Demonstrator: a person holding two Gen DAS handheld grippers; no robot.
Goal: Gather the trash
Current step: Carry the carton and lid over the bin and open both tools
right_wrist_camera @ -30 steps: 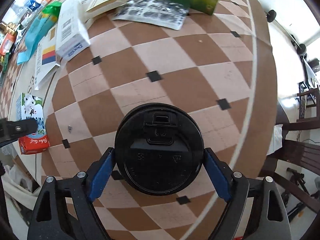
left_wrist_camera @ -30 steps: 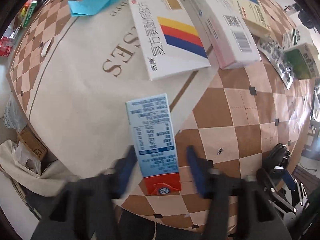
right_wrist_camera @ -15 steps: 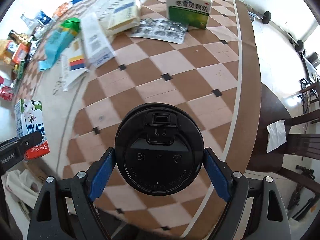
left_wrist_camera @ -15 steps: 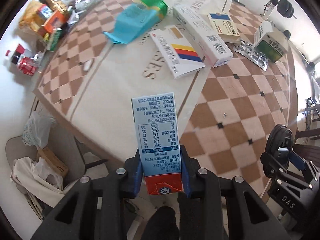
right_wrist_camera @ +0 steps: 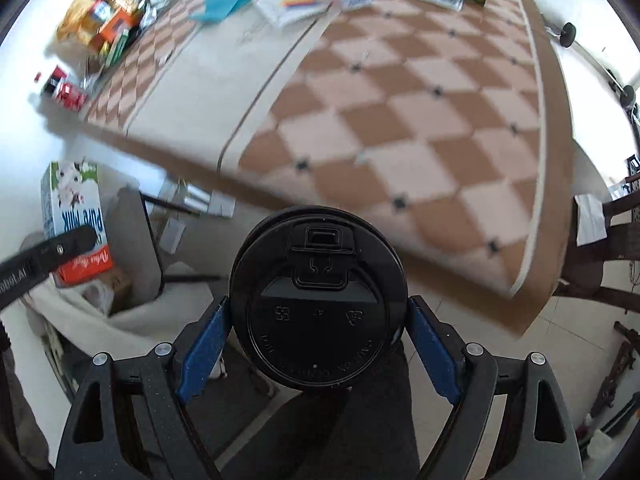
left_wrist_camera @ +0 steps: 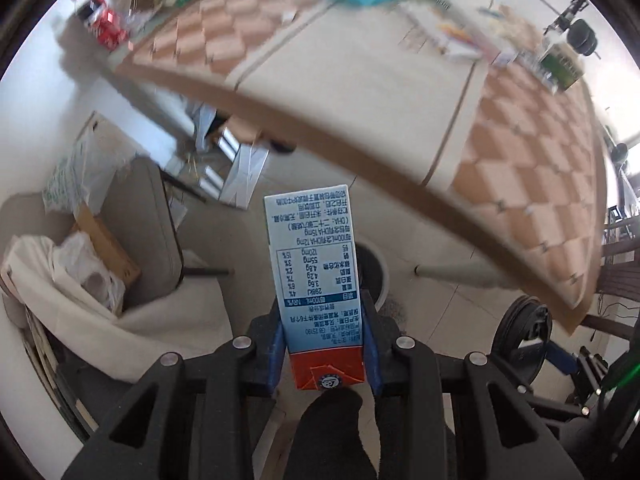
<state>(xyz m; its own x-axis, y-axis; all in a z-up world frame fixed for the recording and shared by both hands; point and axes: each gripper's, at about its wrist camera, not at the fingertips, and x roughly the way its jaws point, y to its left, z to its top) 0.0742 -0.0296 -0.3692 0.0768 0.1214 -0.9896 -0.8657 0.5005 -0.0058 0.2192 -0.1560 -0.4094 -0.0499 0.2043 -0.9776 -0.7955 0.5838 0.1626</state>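
Gripping a milk carton [left_wrist_camera: 316,276] near its red end, the left gripper [left_wrist_camera: 326,354] is seen pointing down past the table edge, its blue pads [left_wrist_camera: 277,354] pressed against both narrow sides of the carton, so it's clamped tight, no slack. The carton's nutrition panel is turned to the camera, and the carton is held out over the floor, off the table [left_wrist_camera: 360,92], with a round pale thing on the floor partly hidden behind it (can't really be made out). Over on the other side, a black cup lid [right_wrist_camera: 318,298] is seen sitting between the right gripper's [right_wrist_camera: 318,338] blue pads [right_wrist_camera: 206,334], which are spread wide and pressed on its rim left and right; the cup under the lid is hidden, so only the lid is visible. In the right view the lid is held just off the checkered table [right_wrist_camera: 400,120] edge, above the floor and a dark trouser leg [right_wrist_camera: 340,432]. The same carton [right_wrist_camera: 74,220] is also caught at the left of that view, "Pure Milk" printed on it, with one black finger [right_wrist_camera: 48,258] of the left gripper laid across it. Boxes and wrappers are left on the far part of the table, all blurred.
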